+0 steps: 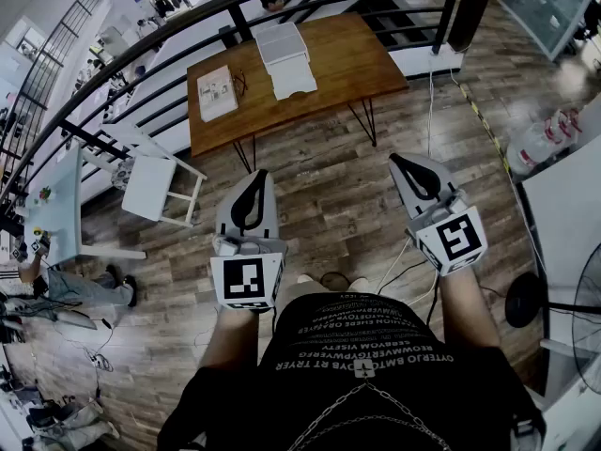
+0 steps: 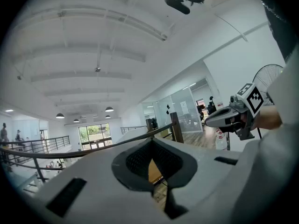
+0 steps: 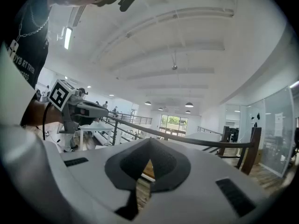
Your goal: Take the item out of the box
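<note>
Both claws are clenched and empty: the left gripper (image 1: 254,182) and right gripper (image 1: 407,165) are held level, well short of the far wooden table (image 1: 343,75) bearing the white box (image 1: 282,43). Best to step closer and spread the jaws before reaching for its lid.

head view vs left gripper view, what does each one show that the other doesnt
Only the head view: the white boxes lying on the wooden table, the white chair and the left gripper's marker cube. Only the left gripper view: the ceiling with its hanging lamps, the far windows and glass partitions. Both: the right gripper, jaws together and empty, the black railing and the standing fan.
</note>
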`<move>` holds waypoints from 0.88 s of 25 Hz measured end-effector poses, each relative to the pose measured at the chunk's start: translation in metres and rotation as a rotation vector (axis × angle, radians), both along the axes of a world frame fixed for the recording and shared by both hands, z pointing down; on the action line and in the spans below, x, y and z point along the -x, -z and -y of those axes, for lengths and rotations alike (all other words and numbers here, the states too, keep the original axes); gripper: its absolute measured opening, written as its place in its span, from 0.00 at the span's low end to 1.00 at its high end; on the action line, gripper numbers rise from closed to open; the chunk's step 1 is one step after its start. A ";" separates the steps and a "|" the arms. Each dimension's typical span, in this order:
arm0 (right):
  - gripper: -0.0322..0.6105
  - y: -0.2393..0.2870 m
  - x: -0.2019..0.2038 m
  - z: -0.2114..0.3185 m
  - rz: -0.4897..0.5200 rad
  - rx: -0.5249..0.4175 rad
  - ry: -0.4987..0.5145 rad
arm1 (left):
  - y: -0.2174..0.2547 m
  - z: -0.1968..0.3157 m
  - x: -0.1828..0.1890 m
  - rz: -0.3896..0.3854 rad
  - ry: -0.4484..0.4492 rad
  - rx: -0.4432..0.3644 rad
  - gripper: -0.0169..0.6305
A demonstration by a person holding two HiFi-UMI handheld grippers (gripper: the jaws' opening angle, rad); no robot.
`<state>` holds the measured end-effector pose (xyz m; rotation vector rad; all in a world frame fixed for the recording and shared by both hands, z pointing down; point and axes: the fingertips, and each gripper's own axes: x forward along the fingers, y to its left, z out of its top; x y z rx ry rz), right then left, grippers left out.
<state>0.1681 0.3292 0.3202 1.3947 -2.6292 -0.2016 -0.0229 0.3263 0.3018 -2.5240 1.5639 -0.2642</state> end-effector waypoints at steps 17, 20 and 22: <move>0.13 -0.008 0.028 -0.009 0.032 0.035 0.071 | -0.026 -0.024 0.038 -0.007 0.105 0.073 0.04; 0.18 -0.015 0.034 -0.001 0.026 0.054 0.076 | -0.032 -0.022 0.043 -0.007 0.110 0.086 0.04; 0.21 -0.020 0.036 0.007 0.031 0.061 0.068 | -0.032 -0.019 0.044 -0.006 0.102 0.081 0.04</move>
